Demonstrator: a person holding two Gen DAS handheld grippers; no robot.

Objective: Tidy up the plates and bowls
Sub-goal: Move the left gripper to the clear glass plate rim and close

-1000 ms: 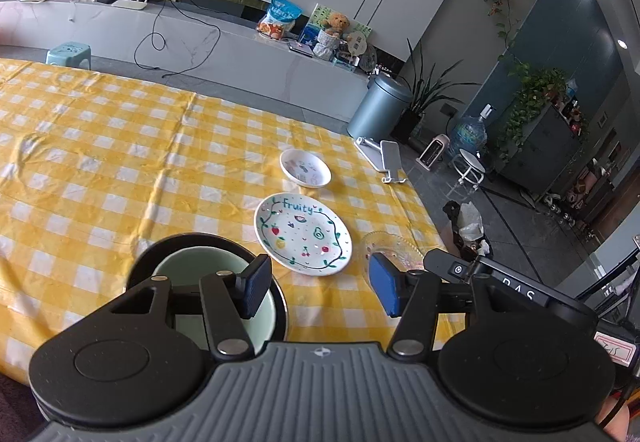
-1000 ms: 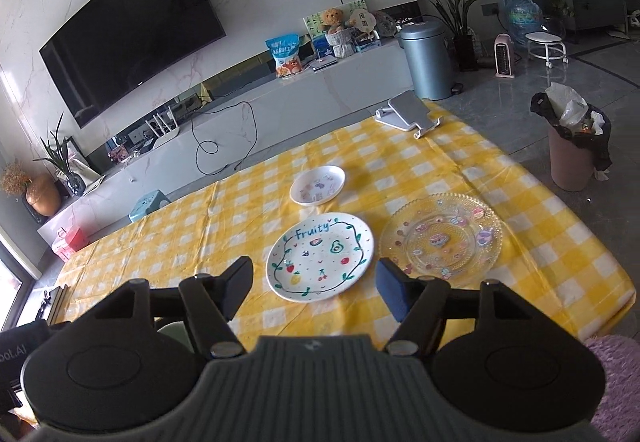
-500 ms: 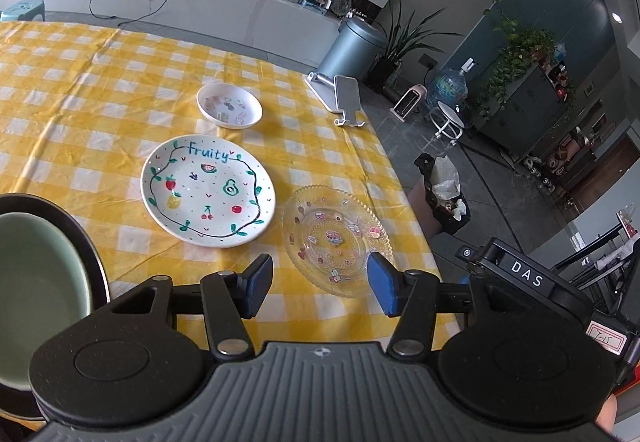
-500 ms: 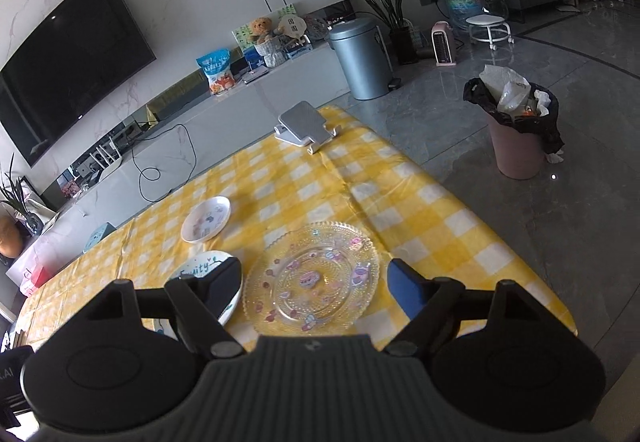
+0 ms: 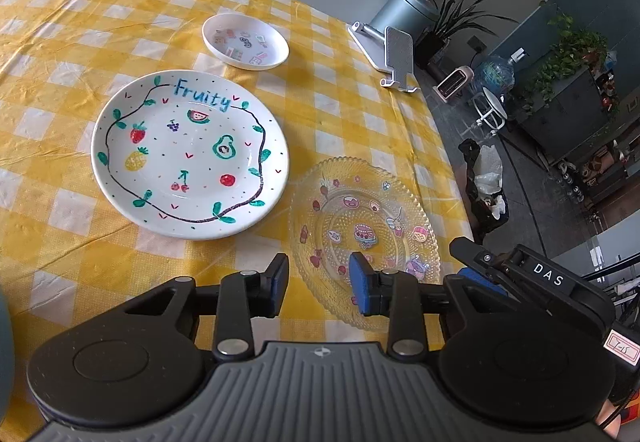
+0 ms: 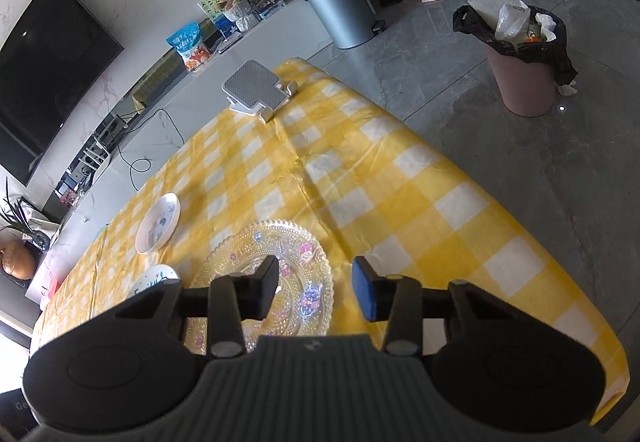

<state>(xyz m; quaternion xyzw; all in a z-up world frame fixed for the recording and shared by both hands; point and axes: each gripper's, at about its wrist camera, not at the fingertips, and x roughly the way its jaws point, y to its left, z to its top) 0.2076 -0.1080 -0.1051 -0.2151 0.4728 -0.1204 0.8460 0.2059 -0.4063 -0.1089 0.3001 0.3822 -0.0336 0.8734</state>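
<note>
A clear glass plate (image 5: 364,234) with cartoon stickers lies near the table's right edge. My left gripper (image 5: 319,288) hangs over its near-left rim, jaws closing, rim between the pads but not pinched. A white "Fruity" plate (image 5: 190,157) sits to its left, a small white dish (image 5: 245,40) farther back. In the right wrist view the glass plate (image 6: 264,274) lies under my right gripper (image 6: 314,290), whose jaws are closing astride the plate's right rim without pressing it. The small dish (image 6: 157,222) and a sliver of the Fruity plate (image 6: 154,279) show at left.
A yellow checked cloth (image 5: 72,53) covers the table. A grey phone stand (image 5: 394,55) rests at the far right corner. A grey-green bowl edge (image 5: 5,346) shows at the left border. Beyond the table edge stand a pink waste bin (image 6: 524,73) and a grey bin (image 6: 340,3).
Both grippers have dropped and moved right toward the glass plate, and their jaws have narrowed. The green bowl has slid out of the left wrist view.
</note>
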